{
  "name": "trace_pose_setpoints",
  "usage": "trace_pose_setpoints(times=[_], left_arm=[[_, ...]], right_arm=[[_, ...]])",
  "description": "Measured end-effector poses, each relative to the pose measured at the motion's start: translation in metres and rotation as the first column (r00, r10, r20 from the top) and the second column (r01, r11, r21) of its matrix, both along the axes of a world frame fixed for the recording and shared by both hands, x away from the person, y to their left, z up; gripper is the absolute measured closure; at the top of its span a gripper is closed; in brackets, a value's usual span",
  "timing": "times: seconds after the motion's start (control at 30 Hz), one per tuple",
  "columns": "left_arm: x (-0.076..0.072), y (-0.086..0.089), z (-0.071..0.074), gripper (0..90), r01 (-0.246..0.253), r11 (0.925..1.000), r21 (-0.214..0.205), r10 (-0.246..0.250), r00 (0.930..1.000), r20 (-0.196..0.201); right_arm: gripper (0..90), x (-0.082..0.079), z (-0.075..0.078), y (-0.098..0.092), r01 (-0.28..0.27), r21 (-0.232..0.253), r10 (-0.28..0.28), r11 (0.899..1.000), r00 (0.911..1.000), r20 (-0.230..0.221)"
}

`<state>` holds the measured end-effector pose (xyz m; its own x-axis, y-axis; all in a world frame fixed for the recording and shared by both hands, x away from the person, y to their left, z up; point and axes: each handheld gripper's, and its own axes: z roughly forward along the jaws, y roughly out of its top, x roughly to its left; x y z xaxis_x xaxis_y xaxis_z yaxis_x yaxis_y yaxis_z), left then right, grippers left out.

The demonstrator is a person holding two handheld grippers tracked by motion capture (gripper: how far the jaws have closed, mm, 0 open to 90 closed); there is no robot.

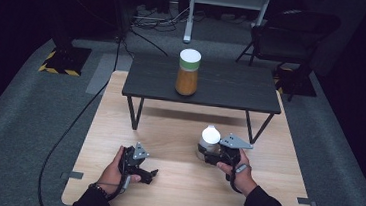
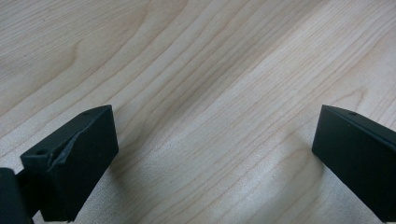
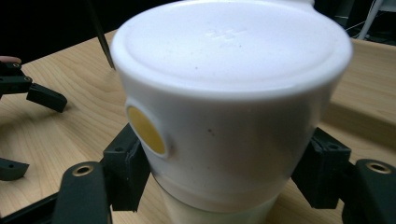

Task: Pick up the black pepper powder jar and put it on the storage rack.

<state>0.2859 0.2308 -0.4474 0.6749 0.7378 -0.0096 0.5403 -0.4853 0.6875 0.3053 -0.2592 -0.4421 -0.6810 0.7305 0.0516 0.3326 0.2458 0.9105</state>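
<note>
A small bottle with a broad white cap (image 1: 211, 134) stands on the light wooden table (image 1: 178, 132), right of centre. My right gripper (image 1: 206, 154) is shut on it just under the cap. In the right gripper view the white cap (image 3: 233, 84) looms close, with a round yellow spot on its side, and the two black jaws press on the bottle's neck from either side, my right gripper (image 3: 224, 179) closed around it. My left gripper (image 1: 152, 174) rests low on the table at the front left, open. The left gripper view shows my left gripper (image 2: 215, 158) with bare wood between its spread jaws.
A low black bench table (image 1: 232, 87) stands across the far part of the wooden top. A tall jar of orange contents with a white lid (image 1: 188, 73) stands on it. A dark folding chair (image 1: 292, 37) is behind at the right, and cables run over the grey floor.
</note>
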Motion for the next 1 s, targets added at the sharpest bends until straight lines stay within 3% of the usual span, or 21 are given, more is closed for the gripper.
trace_pose_setpoints(times=[0.33,0.67,1.0], left_arm=[[0.0,0.0,0.0,0.4,0.001,1.0,0.0,-0.001,1.0,0.0],[0.0,0.0,0.0,0.4,0.0,1.0,0.0,0.0,1.0,0.0],[0.0,0.0,0.0,0.4,0.001,1.0,0.0,-0.001,1.0,0.0]], right_arm=[[30.3,-0.011,0.017,-0.003,0.009,-0.01,-0.009,1.0,0.9998,0.016],[30.3,-0.021,0.039,-0.012,0.031,-0.022,-0.03,0.999,0.9976,0.062],[30.2,-0.034,0.068,-0.018,0.051,-0.027,-0.049,0.998,0.9951,0.086]])
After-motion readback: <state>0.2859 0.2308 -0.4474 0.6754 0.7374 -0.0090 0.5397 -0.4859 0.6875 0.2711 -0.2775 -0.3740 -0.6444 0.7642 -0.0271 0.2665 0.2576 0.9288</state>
